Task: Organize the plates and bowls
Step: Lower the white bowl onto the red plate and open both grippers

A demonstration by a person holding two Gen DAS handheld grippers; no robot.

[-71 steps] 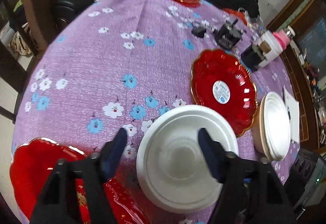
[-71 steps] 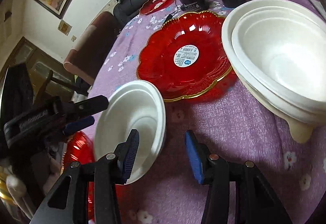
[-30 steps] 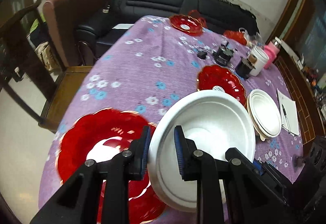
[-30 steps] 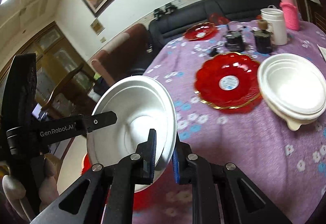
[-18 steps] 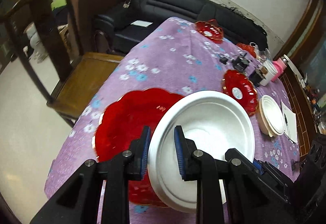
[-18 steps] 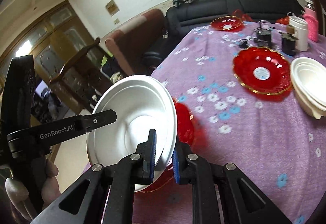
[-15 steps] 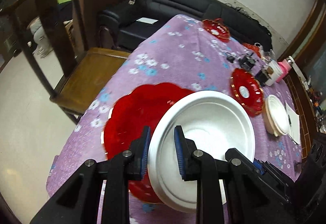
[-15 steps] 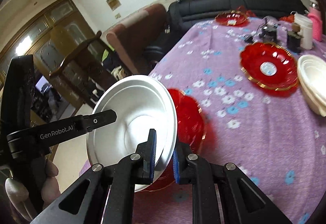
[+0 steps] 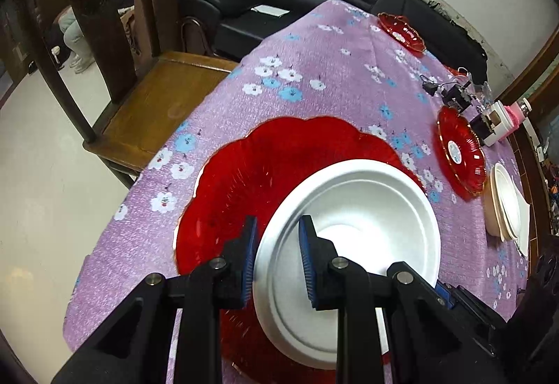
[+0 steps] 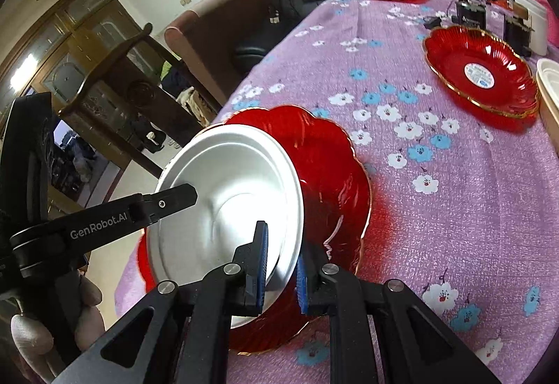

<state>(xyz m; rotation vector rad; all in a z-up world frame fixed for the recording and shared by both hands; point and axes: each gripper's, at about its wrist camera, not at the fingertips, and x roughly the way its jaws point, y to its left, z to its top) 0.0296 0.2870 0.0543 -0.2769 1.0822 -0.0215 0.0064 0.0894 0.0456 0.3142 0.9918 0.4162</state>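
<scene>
Bowl [image 9: 349, 227] hangs tilted over the red plate [image 9: 244, 181]; your left hand-held gripper [image 9: 277, 258] clamps its near rim. From the right, your right hand-held gripper [image 10: 281, 270] pinches the opposite rim; next, level it and lower onto the plate.

Evenly lit indoors, with glare on the white bowl [image 10: 227, 195]. Heavy fisheye bending and dark corners. Slight blur on the red plate [image 9: 251, 174].

Surfaces, near table corner
White bowl [image 9: 353, 209] matt, foam-like; red plate [image 9: 244, 181] glossy, ribbed, translucent plastic; tablecloth [image 9: 314, 69] nubby purple cloth; chair [image 9: 157, 104] polished wood.
</scene>
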